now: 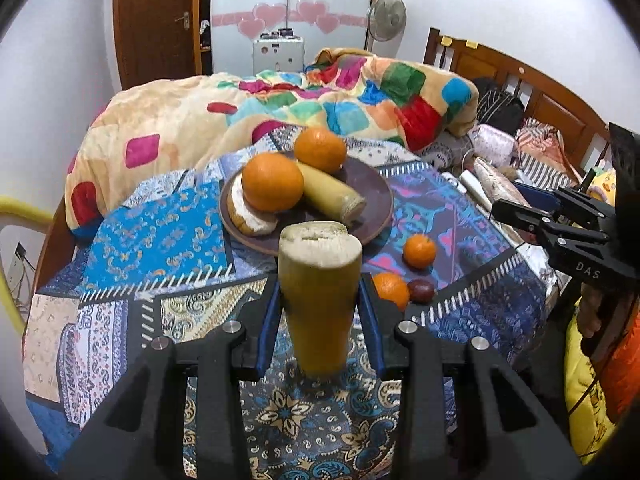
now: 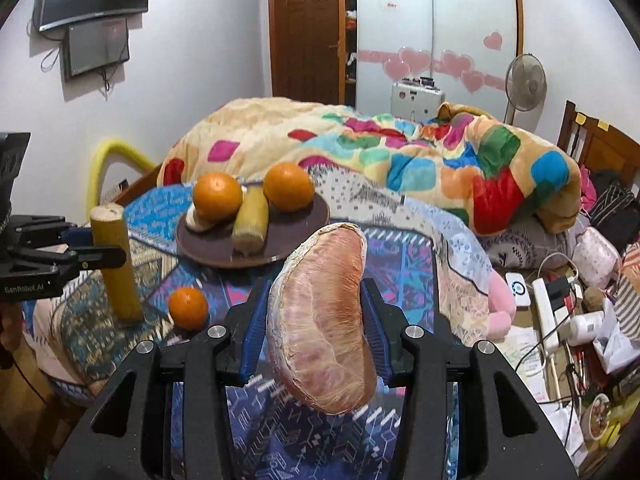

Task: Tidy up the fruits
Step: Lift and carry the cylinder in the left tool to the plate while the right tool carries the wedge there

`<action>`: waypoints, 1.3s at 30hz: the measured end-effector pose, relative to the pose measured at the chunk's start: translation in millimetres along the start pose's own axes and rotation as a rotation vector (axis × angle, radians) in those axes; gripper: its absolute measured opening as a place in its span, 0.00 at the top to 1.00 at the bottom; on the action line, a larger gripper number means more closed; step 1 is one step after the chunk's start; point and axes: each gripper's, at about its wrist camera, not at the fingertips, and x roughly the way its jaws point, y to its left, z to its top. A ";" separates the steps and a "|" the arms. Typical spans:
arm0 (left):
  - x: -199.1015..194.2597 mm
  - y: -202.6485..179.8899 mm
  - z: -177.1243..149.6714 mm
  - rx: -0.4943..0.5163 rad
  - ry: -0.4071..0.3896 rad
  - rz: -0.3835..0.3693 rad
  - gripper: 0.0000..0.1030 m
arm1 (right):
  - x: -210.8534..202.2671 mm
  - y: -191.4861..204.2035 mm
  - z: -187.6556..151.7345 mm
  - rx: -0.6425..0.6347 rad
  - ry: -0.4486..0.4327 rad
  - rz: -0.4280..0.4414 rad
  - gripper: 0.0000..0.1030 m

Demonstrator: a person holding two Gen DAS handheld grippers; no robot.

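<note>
"GenRobot.AI" lettering on left gripper [image 2: 96, 254] ("DAS" on right gripper [image 1: 516, 216]).

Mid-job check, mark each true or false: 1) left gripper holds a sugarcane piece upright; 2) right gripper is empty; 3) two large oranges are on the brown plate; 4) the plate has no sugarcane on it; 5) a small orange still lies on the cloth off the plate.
1. True: the left gripper is shut on an upright sugarcane piece.
2. False: the right gripper is shut on a pomelo segment.
3. True: two large oranges sit on the brown plate.
4. False: another sugarcane piece lies on it.
5. True: a small orange rests on the patterned cloth.
</note>
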 end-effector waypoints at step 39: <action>83.2 22.9 77.1 -0.039 -0.037 -0.029 0.64 | 118.3 17.0 72.6 0.055 0.017 0.064 0.60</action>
